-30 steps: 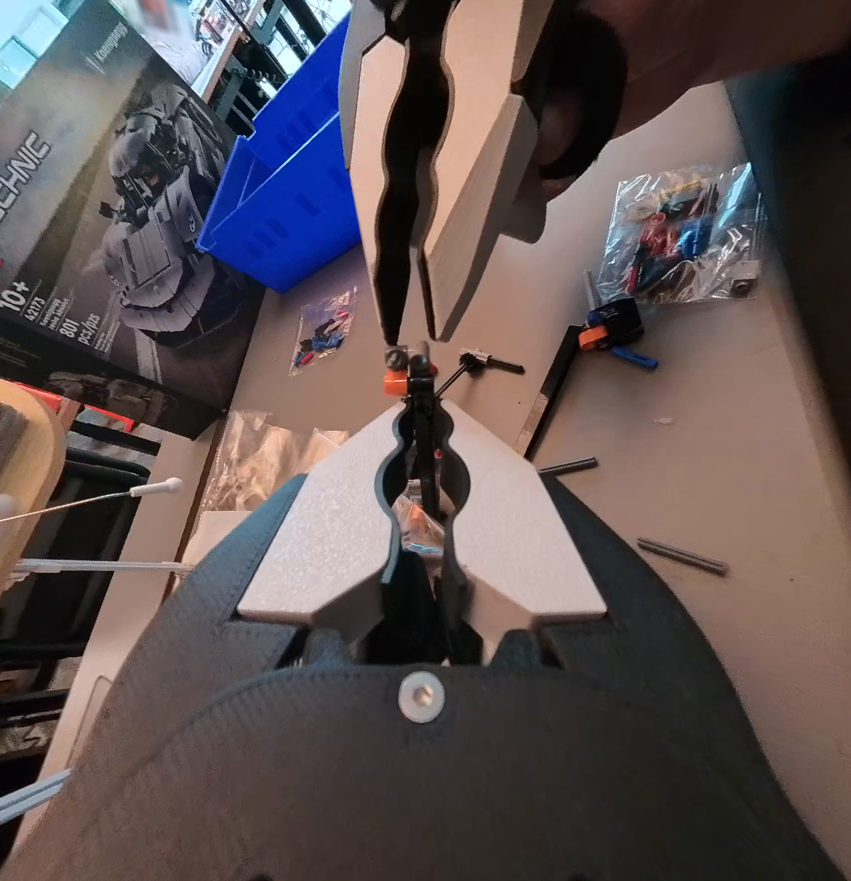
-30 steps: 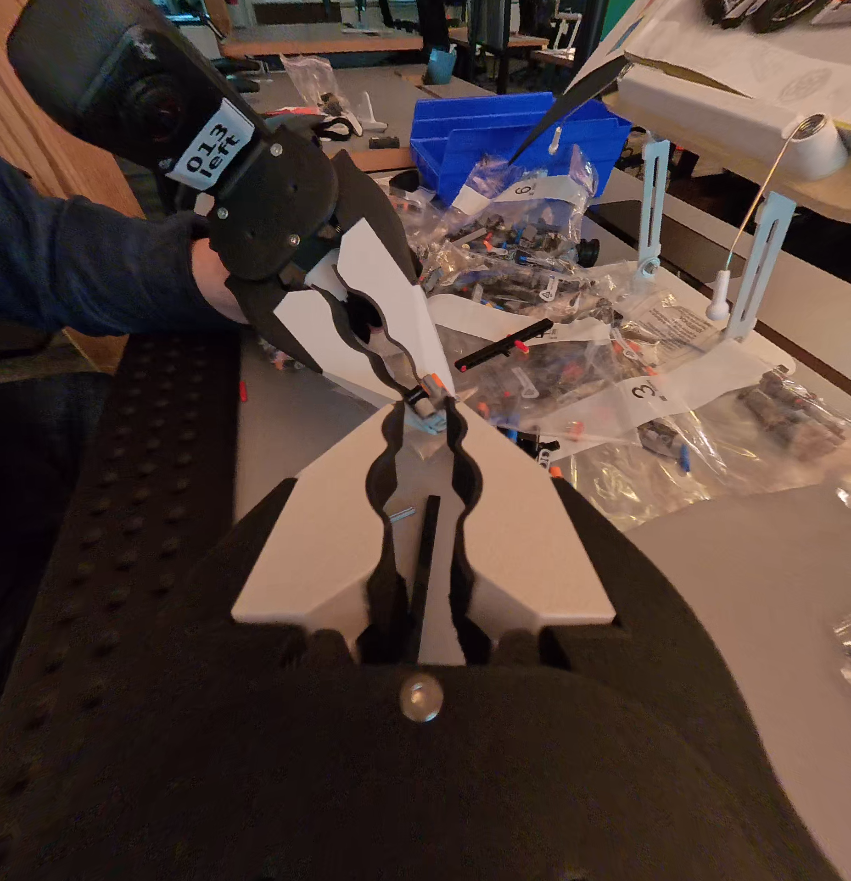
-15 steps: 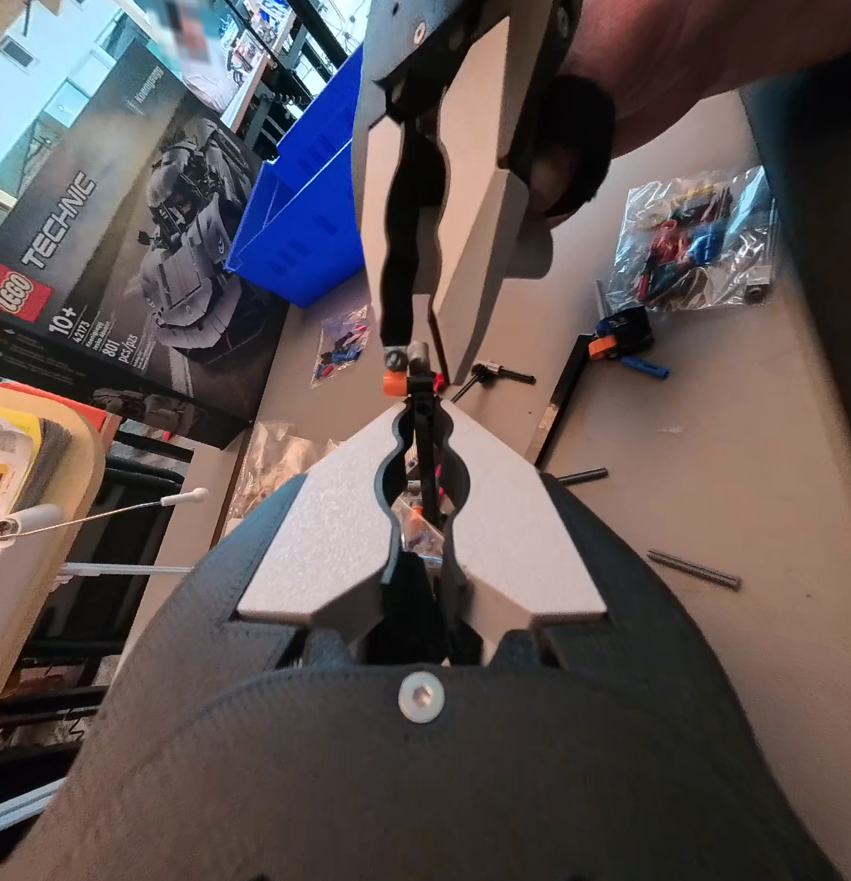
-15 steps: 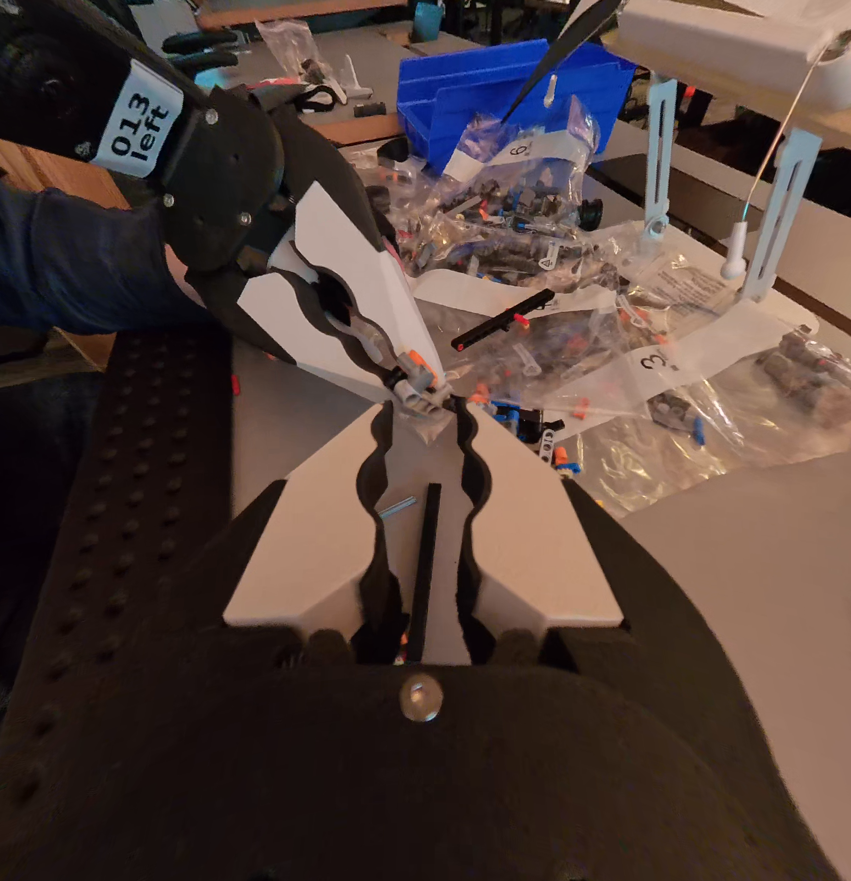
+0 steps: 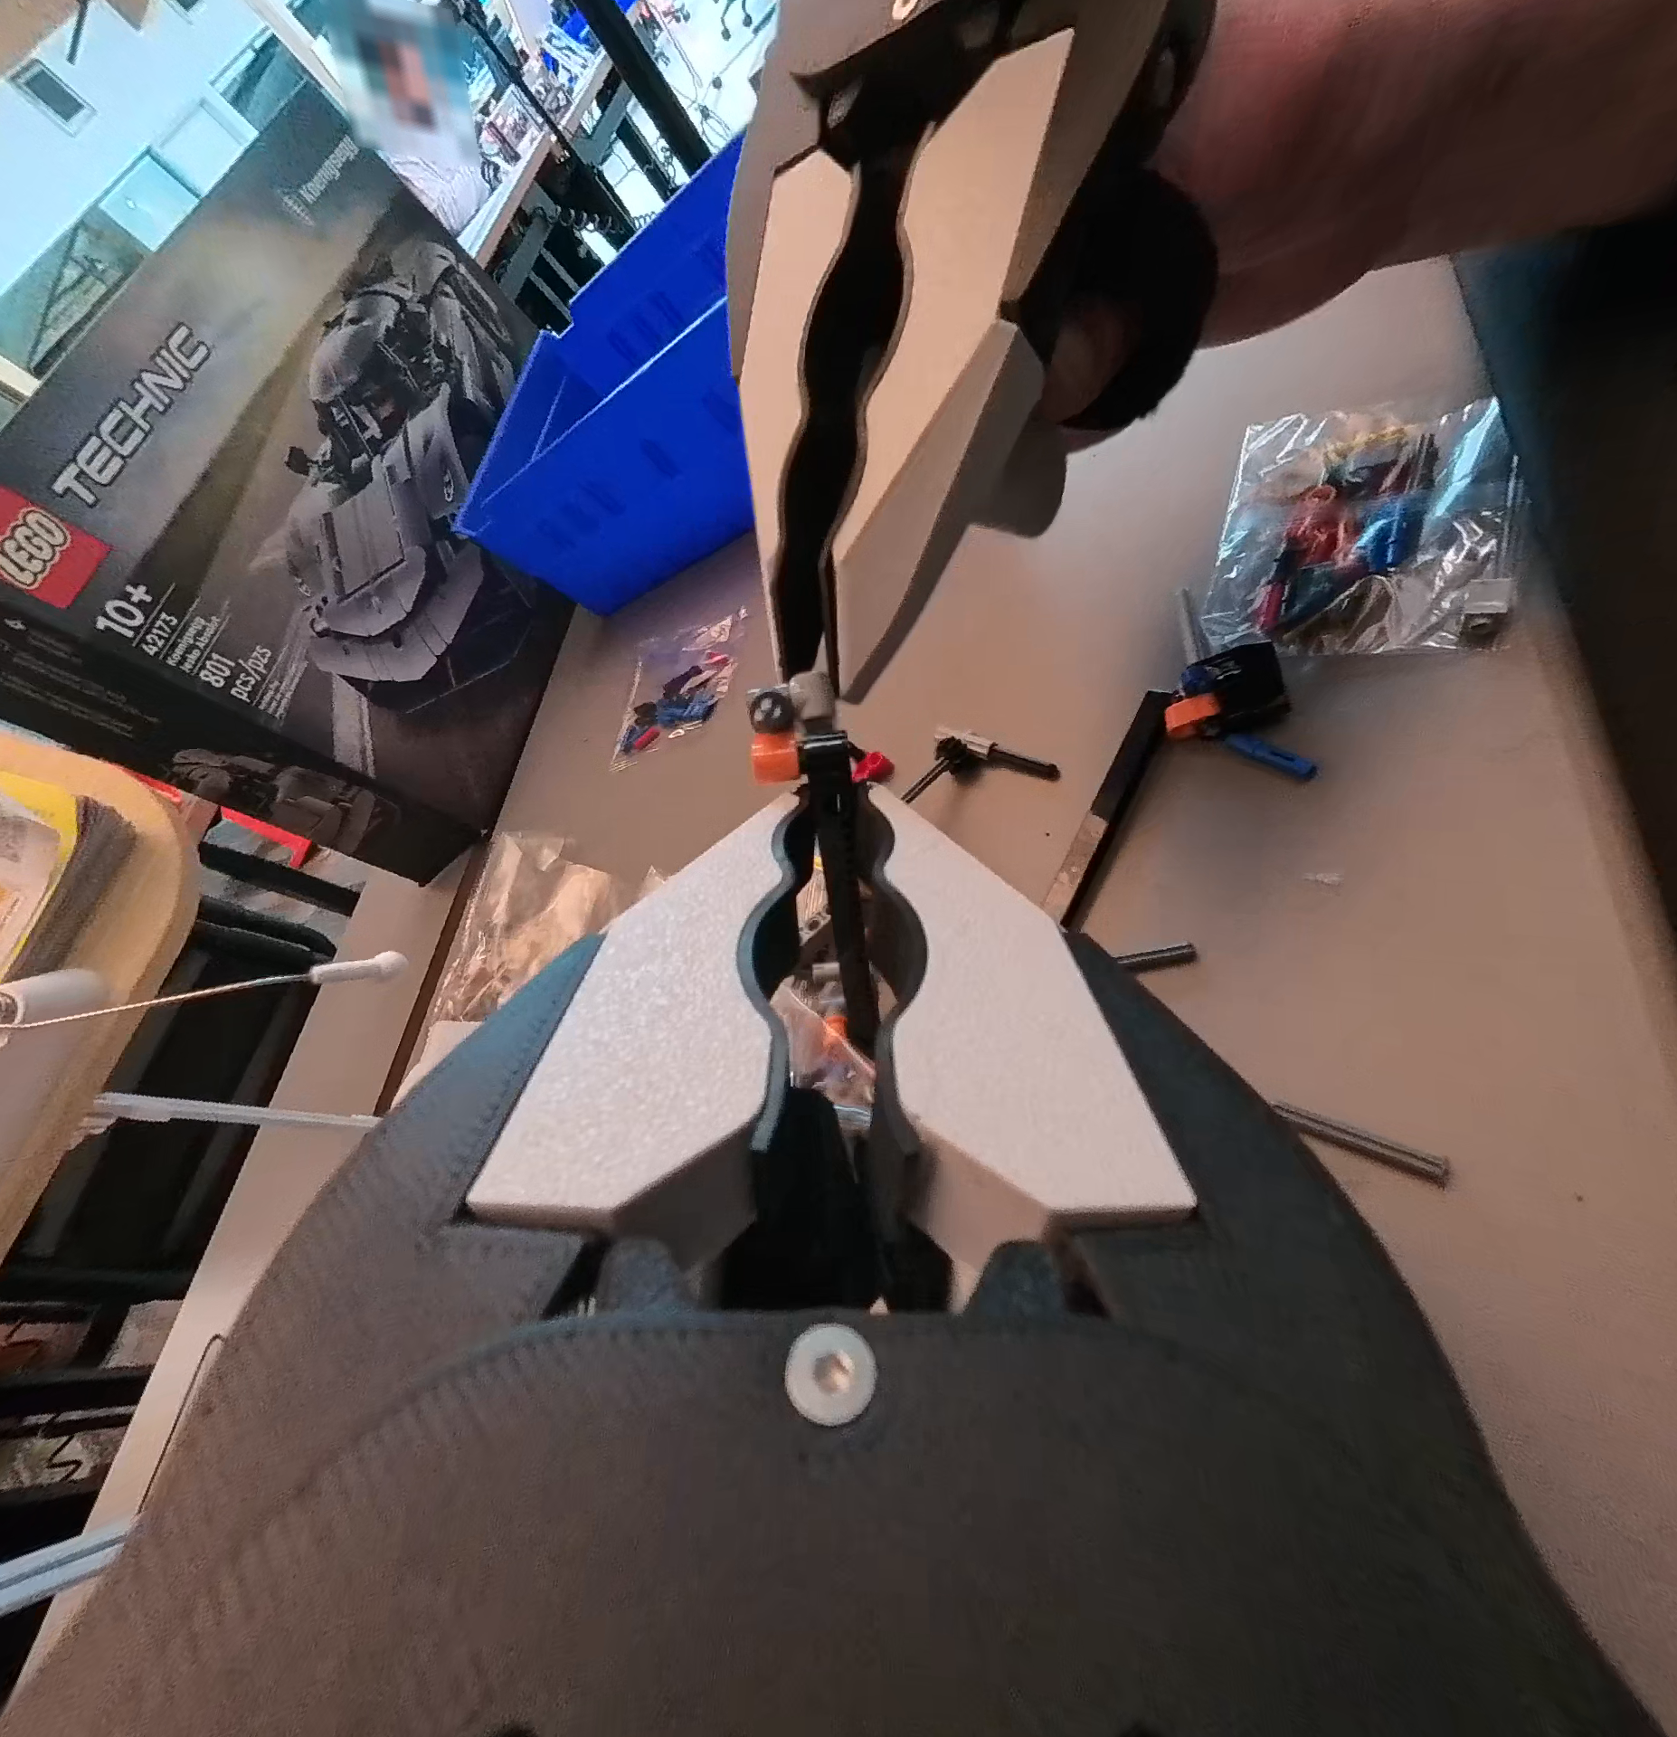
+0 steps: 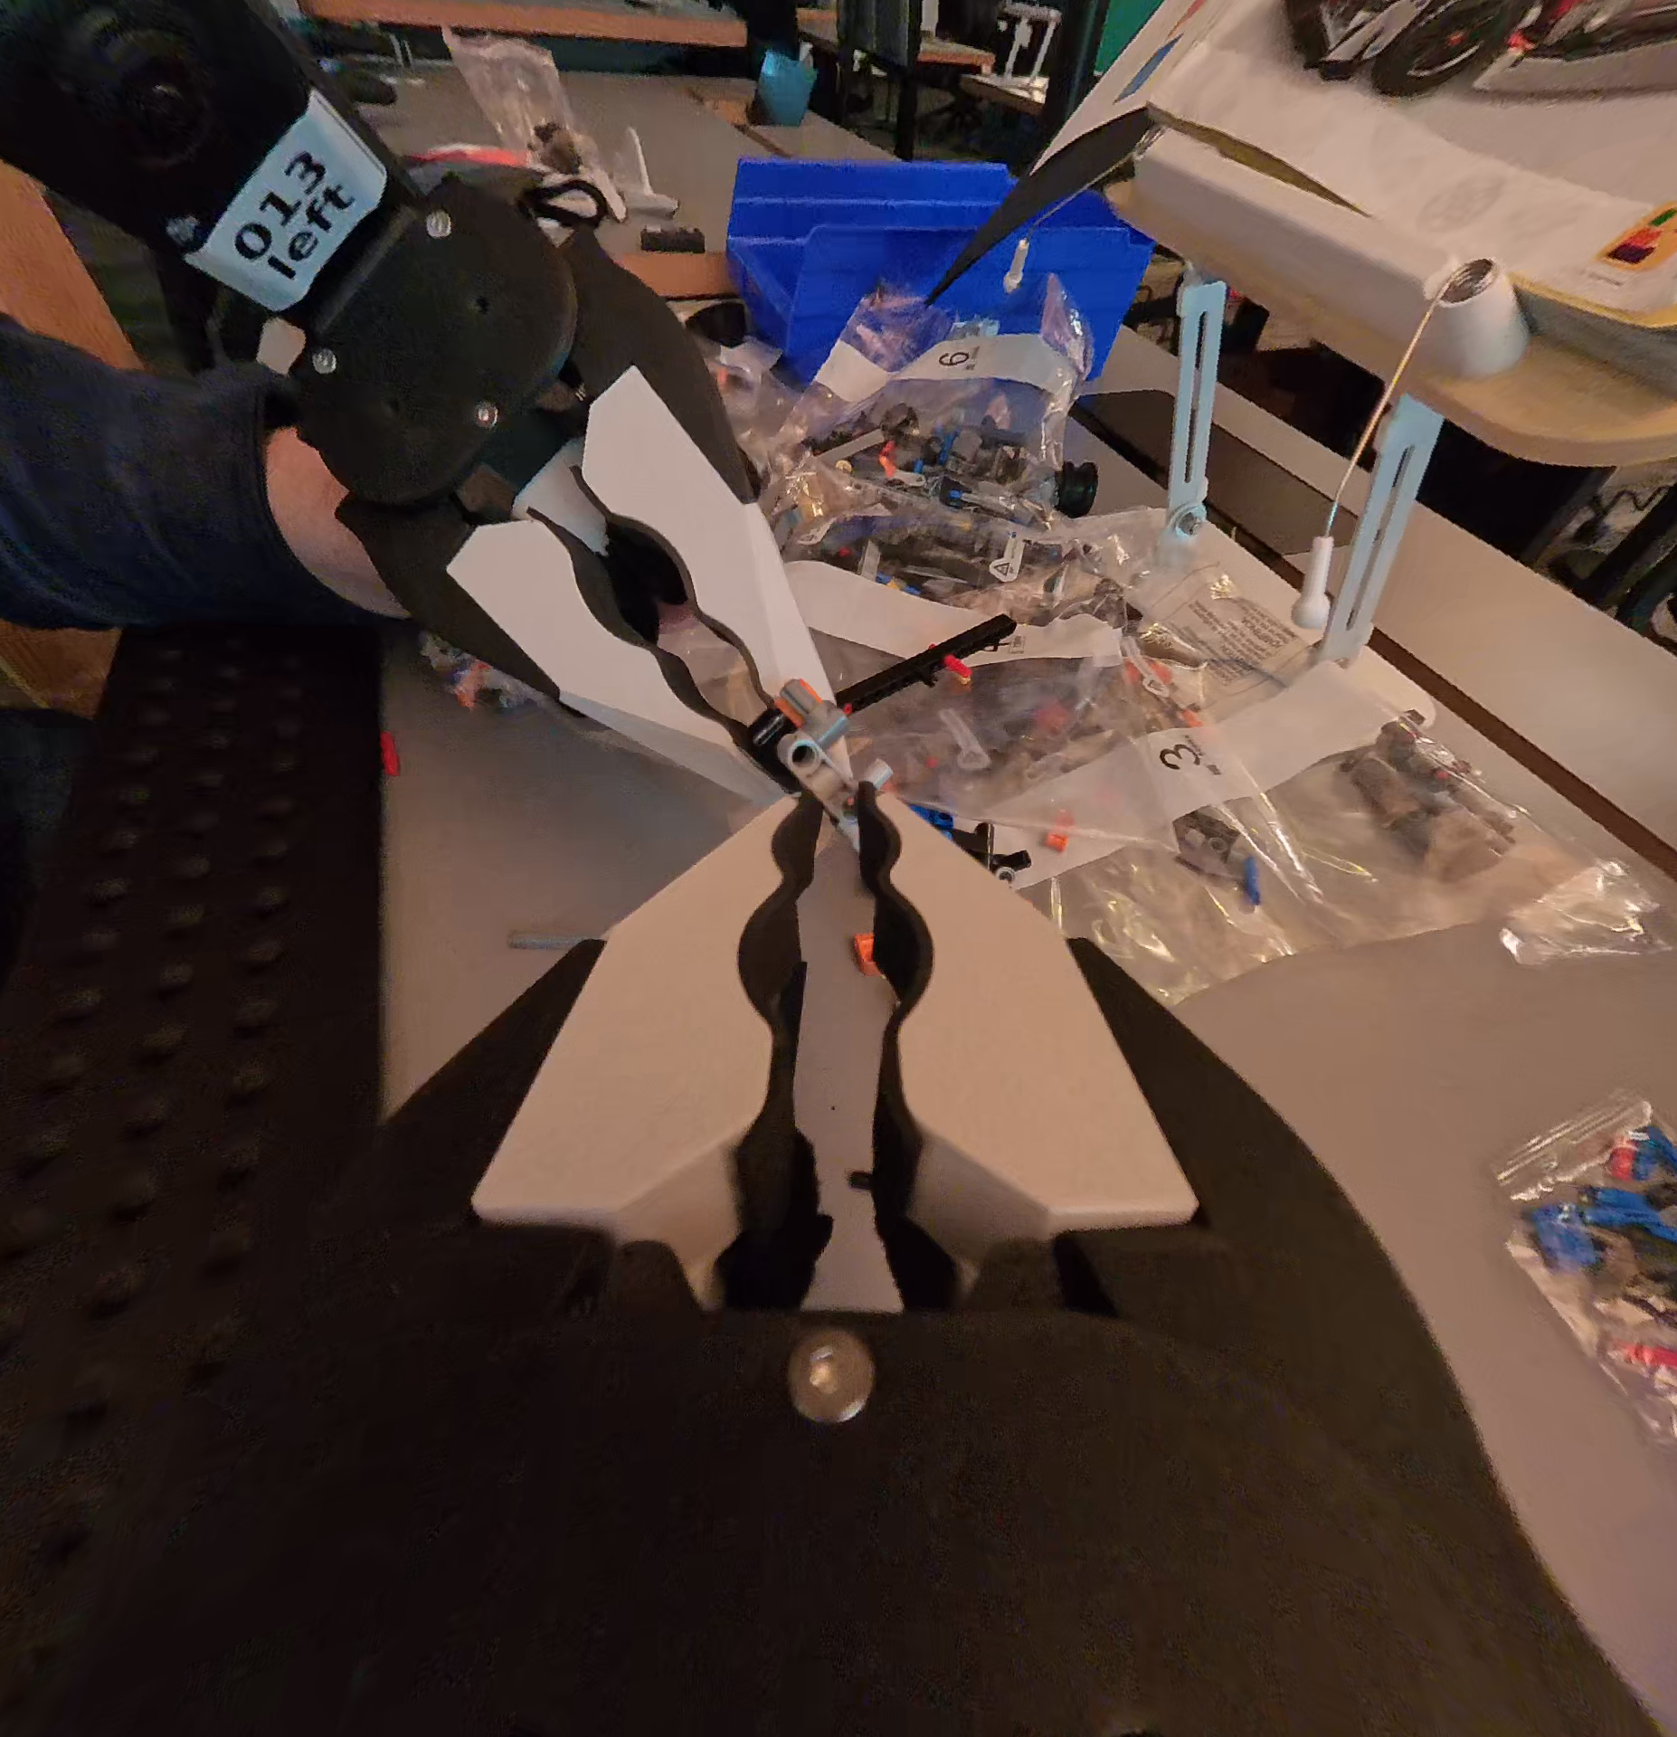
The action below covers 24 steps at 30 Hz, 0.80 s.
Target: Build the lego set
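— What's taking up the most room on that table?

— The big dark set box is standing at the far edge, and a blue bin is sitting just beside it. In the right wrist view, a heap of clear numbered parts bags is spreading out in front of the bin, with a black beam lying on top of them. A smaller bag of red and blue pieces is lying well apart from those, near the person's side.

— And the 2 grippers?

— They're meeting tip to tip above the table. The left gripper is clamping its fingers on a thin black axle, which is running up between them and poking out past the tips. The right gripper is pinching down on a small grey connector, right at its tips.

— So where's the piece they're building?

— It's hanging in the air between the 2 sets of tips: the grey connector is sitting at the axle's far end, with an orange bush touching it just below. A tiny red pin is showing beside the axle; I can't tell whether it's attached.

— Anything loose lying about?

— 2 dark grey rods are lying on the bare table to the right, and a small black-and-orange sub-assembly is resting near the smaller bag.
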Tool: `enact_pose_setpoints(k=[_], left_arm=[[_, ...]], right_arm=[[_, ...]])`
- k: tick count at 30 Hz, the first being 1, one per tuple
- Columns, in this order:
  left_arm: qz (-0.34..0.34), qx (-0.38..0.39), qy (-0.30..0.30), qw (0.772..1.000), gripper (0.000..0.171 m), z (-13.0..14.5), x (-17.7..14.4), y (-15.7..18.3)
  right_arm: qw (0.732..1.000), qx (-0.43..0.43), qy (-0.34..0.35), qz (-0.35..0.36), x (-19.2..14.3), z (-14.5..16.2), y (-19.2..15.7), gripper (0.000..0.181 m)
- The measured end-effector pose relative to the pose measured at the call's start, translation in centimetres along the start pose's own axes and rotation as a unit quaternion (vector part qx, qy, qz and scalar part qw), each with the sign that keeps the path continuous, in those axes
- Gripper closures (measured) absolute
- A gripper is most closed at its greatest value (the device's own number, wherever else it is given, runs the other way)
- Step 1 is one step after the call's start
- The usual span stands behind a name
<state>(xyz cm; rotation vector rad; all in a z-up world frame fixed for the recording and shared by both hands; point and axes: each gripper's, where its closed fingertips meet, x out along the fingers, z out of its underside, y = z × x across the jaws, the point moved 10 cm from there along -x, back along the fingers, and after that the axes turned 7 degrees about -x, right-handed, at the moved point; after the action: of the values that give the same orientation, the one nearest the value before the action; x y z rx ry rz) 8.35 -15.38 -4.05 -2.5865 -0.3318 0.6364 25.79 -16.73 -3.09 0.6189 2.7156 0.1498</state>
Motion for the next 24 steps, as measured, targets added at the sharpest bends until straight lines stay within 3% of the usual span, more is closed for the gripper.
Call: enact_pose_setpoints(k=[11,14,21,24], left_arm=[[0.006,-0.01,0.004,1.0,0.165,0.1,-0.1,-0.1],[0.011,-0.011,-0.012,1.0,0.165,0.4,0.2,-0.1],[0.018,-0.011,0.002,1.0,0.165,0.2,0.0,0.0],[0.019,-0.008,0.012,1.0,0.165,0.0,-0.1,0.0]], right_arm=[[1.0,-0.015,0.005,0.008,-0.2,-0.2,-0.1,0.177],[0.999,-0.034,0.037,0.017,-0.9,-0.7,-0.4,0.181],[1.0,-0.004,0.031,0.003,-0.6,-0.2,0.1,0.181],[0.997,0.062,0.022,-0.043,0.1,0.7,0.7,0.156]])
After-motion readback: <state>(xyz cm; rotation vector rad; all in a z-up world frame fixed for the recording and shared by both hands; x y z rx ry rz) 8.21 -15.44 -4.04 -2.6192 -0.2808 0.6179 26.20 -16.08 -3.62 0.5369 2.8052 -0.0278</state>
